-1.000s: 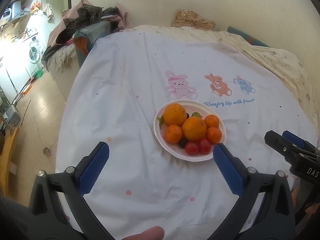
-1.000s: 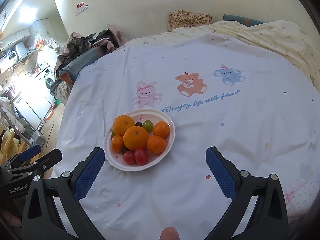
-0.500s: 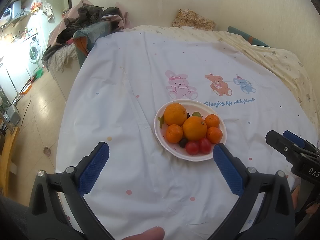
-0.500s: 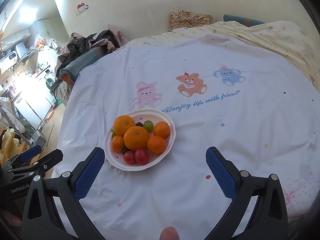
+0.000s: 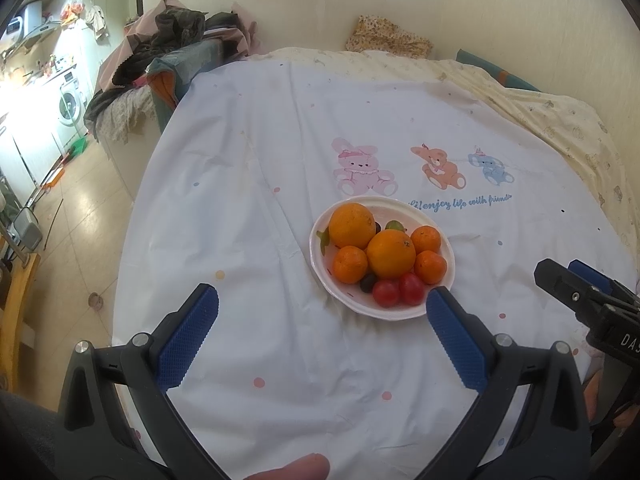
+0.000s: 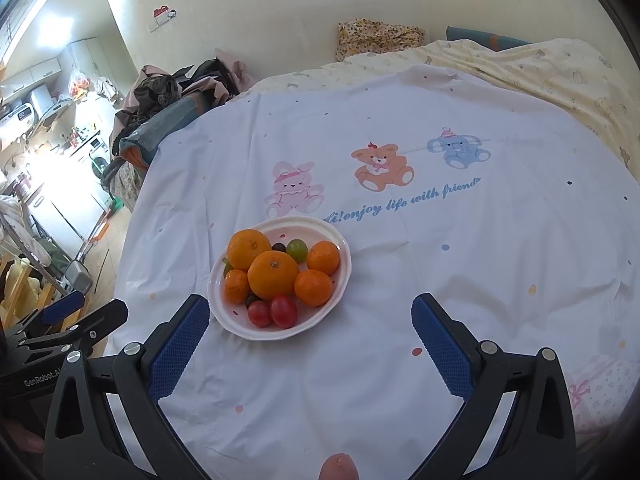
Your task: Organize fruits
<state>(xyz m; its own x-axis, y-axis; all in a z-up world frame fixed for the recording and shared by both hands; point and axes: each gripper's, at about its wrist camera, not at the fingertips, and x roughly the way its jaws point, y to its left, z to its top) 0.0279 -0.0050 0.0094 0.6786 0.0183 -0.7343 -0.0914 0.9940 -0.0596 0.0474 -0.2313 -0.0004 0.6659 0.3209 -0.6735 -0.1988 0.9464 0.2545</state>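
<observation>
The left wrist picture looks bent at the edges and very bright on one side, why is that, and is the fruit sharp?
Left wrist view: the fisheye lens curves the bedsheet and darkens the corners; daylight washes out the kitchen area at far left. The plate of fruit is sharp and evenly lit. Right wrist view: same curving, same glare at left, fruit crisp.

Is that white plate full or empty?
Full: the white plate holds oranges, red tomatoes and a green grape.
</observation>
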